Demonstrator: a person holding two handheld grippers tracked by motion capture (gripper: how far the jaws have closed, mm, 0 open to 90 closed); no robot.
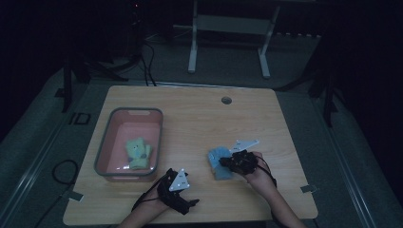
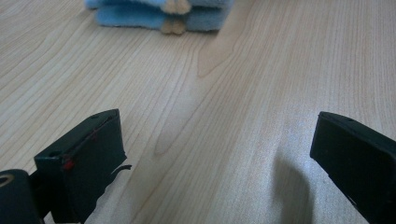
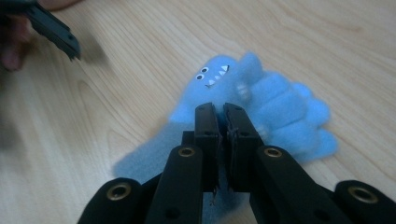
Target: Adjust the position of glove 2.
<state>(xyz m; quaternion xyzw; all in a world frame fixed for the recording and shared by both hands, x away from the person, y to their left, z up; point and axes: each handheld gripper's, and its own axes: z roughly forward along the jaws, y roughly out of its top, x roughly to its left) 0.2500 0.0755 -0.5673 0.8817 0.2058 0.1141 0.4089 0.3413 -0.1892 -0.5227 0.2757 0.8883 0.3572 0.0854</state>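
Your right gripper [image 1: 237, 161] sits on the blue plush toy [image 1: 219, 163], which lies flat on the bench [image 1: 199, 118] right of centre; from above you can't tell how its jaws stand. Your left gripper [image 1: 177, 186] rests near the front edge, well apart from the toy, just beside the near right corner of the pink bin [image 1: 153, 137]. A green plush toy [image 1: 138, 153] lies inside that bin, toward its near end. A round cable hole [image 1: 226, 100] sits near the far edge of the bench.
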